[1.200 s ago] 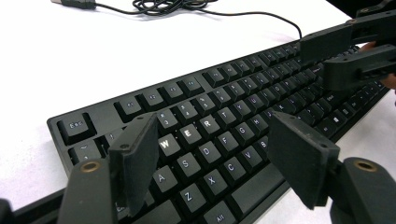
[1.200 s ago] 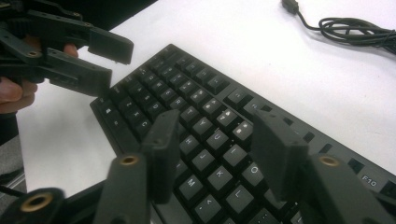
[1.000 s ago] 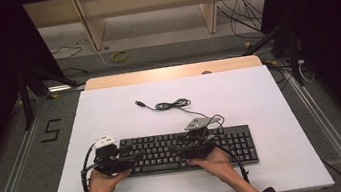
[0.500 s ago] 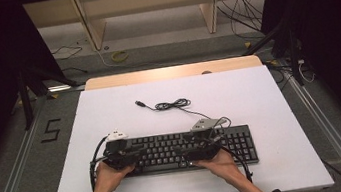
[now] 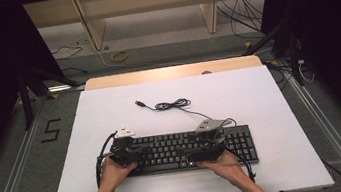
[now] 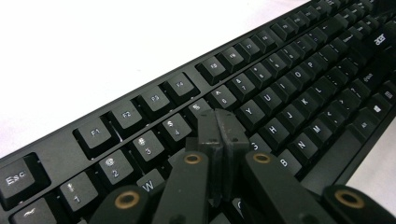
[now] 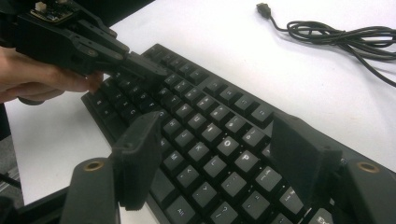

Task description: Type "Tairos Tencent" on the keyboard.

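A black keyboard [image 5: 181, 150] lies flat on the white table near the front edge. Its cable [image 5: 172, 105] runs back to a loose coil that ends in a USB plug [image 5: 138, 102]. My left gripper [image 5: 141, 150] is over the keyboard's left end and points right. It is shut with nothing between its jaws, and its tips [image 6: 219, 128] hover at the keys beside 5 and Y on the keyboard [image 6: 289, 93]. My right gripper [image 5: 199, 145] stands open over the right half of the keyboard [image 7: 210, 126], pointing left. Its pads [image 7: 137, 158] straddle several letter keys. The left gripper [image 7: 144, 67] also appears in the right gripper view.
The white table [image 5: 260, 98] stretches behind and beside the keyboard, with a wooden strip [image 5: 170, 73] along its far edge. Both hands hold the grippers from the front edge. Beyond the table, floor cables [image 5: 242, 10] and a shelf frame stand.
The left gripper has moved right, from beside the keyboard's left end to above its keys. The right gripper has shifted slightly. The keyboard has stayed put.
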The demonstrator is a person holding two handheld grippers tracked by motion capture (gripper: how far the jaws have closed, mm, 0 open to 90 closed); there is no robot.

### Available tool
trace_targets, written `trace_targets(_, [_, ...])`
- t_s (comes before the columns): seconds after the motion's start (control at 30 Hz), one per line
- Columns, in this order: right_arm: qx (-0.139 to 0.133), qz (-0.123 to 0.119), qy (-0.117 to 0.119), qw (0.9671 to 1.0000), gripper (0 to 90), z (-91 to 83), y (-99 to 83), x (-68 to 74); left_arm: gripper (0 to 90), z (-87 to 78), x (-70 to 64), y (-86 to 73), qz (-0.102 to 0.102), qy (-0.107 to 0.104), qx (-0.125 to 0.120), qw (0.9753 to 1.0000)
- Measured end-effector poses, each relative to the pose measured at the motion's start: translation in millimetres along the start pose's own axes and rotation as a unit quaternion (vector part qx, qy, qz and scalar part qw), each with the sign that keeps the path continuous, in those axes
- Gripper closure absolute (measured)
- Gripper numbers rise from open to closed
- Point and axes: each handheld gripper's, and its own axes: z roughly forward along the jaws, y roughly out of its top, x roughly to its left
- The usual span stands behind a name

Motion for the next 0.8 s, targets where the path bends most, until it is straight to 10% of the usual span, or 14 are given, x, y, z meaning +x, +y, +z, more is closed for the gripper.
trace_targets(0.8, [0.005,-0.001,0.001,1.0,35.0,3.4,-0.5,0.6,87.8,4.7,-2.9,-1.5,0.011,0.001,0.008,0.9999])
